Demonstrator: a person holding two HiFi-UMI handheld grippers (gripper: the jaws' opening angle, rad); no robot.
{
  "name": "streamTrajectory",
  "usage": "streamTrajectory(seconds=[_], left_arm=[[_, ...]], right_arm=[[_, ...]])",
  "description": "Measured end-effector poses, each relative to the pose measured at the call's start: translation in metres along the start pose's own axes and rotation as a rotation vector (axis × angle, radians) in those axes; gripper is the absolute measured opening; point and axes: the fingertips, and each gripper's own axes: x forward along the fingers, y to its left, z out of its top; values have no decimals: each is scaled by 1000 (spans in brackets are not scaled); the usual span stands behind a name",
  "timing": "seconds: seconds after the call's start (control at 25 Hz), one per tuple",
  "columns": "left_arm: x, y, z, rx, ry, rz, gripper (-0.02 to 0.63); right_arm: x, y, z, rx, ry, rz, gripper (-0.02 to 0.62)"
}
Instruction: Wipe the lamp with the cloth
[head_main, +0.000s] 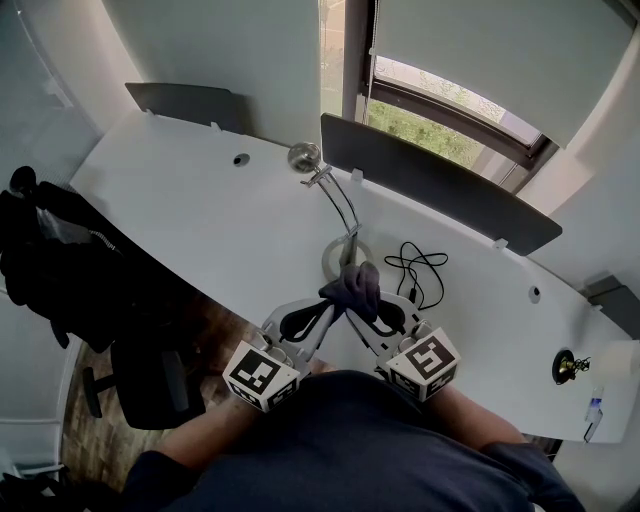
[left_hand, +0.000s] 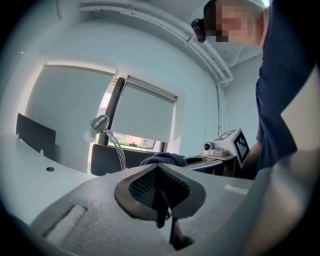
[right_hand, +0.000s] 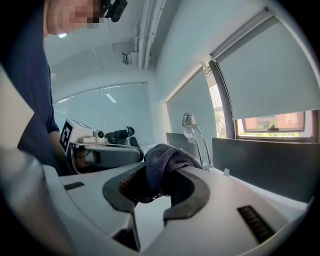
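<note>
Right claw (right_hand: 156, 184): pinching the dark cloth (right_hand: 164, 159). You have the fabric bunched between the jaws, and it bulges out above them.

Left claw (left_hand: 159, 186): jaws pressed together, nothing between them. In the head view its tip sits just beside the cloth; contact cannot be resolved.

Position: both of your claws converge over the near edge of the white table (head_main: 200, 220), close in front of your body.

Lamp (head_main: 304, 157): stands on the table just beyond the cloth, with a ring base, a thin curved arm, and a chrome head up near the dark partition panel (head_main: 440, 185). The cloth is clear of the lamp's head and arm; whether it meets the base cannot be told.

Other: a black cable (head_main: 415, 268) lies loose on the table, right of the base.
</note>
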Motion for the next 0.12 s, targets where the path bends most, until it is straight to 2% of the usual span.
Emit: streamTrajectory(seconds=[0.12], left_arm=[[-1, 1, -1, -2, 0, 2, 3]], right_arm=[[1, -1, -1, 6, 1, -1, 107]])
